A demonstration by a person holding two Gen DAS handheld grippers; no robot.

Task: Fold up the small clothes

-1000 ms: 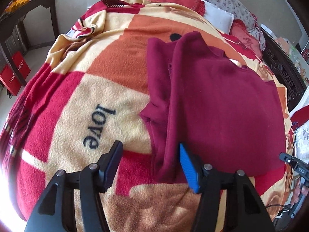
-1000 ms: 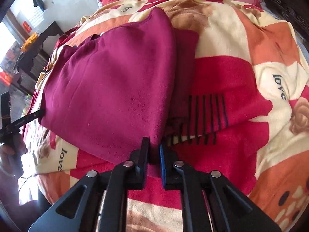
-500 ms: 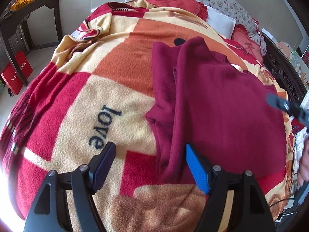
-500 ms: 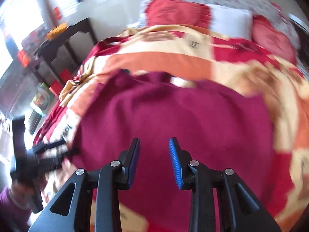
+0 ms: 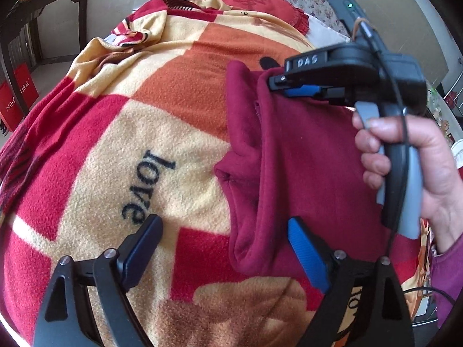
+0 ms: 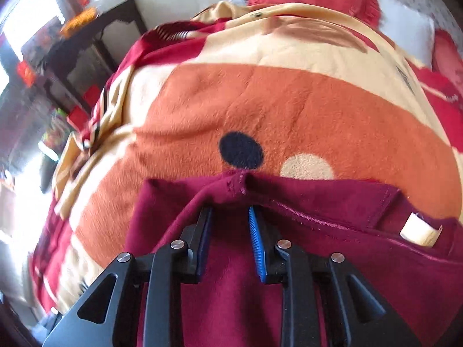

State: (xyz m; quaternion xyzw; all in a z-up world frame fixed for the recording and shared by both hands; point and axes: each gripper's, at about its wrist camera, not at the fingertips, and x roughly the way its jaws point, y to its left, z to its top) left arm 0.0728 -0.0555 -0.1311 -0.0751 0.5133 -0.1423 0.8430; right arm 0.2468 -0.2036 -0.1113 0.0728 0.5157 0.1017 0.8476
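A dark red garment point(image 5: 306, 159) lies partly folded on a patterned fleece blanket point(image 5: 150, 133), its left side doubled over in a thick fold. My left gripper point(image 5: 225, 231) is open and empty, its jaws wide on either side of the garment's near left corner. My right gripper point(image 6: 230, 217) is open at the garment's far top edge point(image 6: 243, 182), with the fold of cloth lying between its jaws. In the left wrist view the right gripper point(image 5: 275, 82) comes in from the right, held by a hand. A white label point(image 6: 416, 228) shows at the neckline.
The blanket point(image 6: 289, 115) covers a bed, with red cushions point(image 5: 254, 3) and a white pillow point(image 6: 405, 29) at the headboard end. A dark wooden table point(image 5: 43, 8) and red boxes point(image 5: 17, 98) stand on the floor to the left. The bed's near edge drops away below my left gripper.
My right gripper let go of the garment's near right edge, opened, and moved across to the far top edge. My left gripper stayed open and shifted a little.
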